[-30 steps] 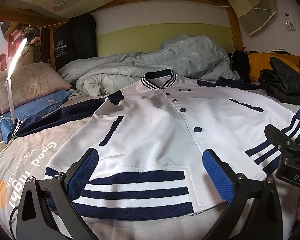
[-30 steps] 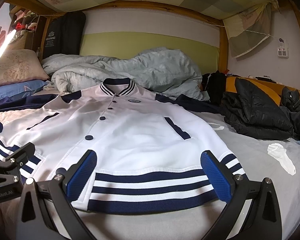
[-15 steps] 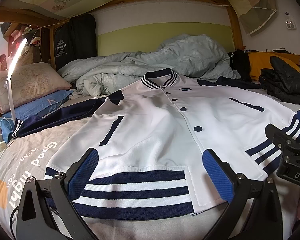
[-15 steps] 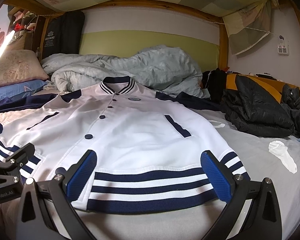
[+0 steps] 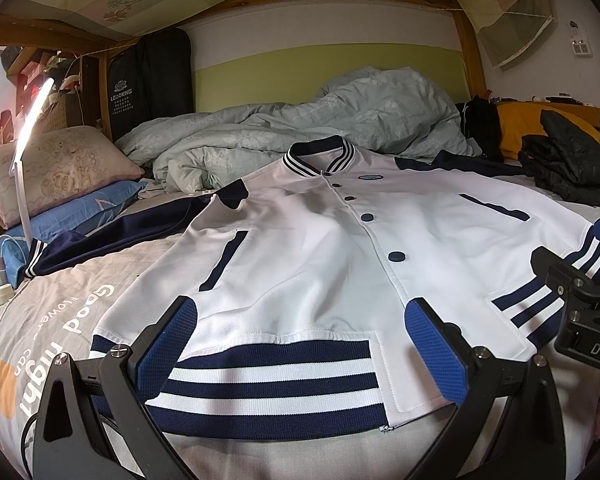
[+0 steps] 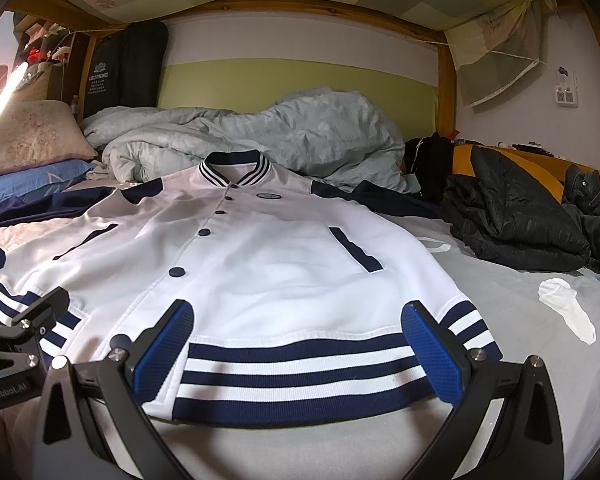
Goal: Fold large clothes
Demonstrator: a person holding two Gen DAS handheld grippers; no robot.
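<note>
A white varsity jacket (image 5: pixel 300 248) with navy sleeves and a navy-and-white striped hem lies flat and buttoned on the bed, collar at the far end. It also fills the right wrist view (image 6: pixel 268 264). My left gripper (image 5: pixel 300 344) hangs open just over the left half of the striped hem, nothing between its blue pads. My right gripper (image 6: pixel 300 344) is open too, over the right half of the hem. Each gripper shows at the edge of the other's view: the right gripper (image 5: pixel 572 280) and the left gripper (image 6: pixel 32 320).
A rumpled grey duvet (image 5: pixel 300 120) is piled behind the collar. Pillows (image 5: pixel 56 172) and a lit desk lamp (image 5: pixel 28 120) stand at the left. Dark clothes (image 6: pixel 512 216) lie heaped at the right, with a white sock (image 6: pixel 568 308) on the grey sheet.
Both grippers stay open in almost the same place; the right wrist view has shifted very slightly. The jacket has not moved.
</note>
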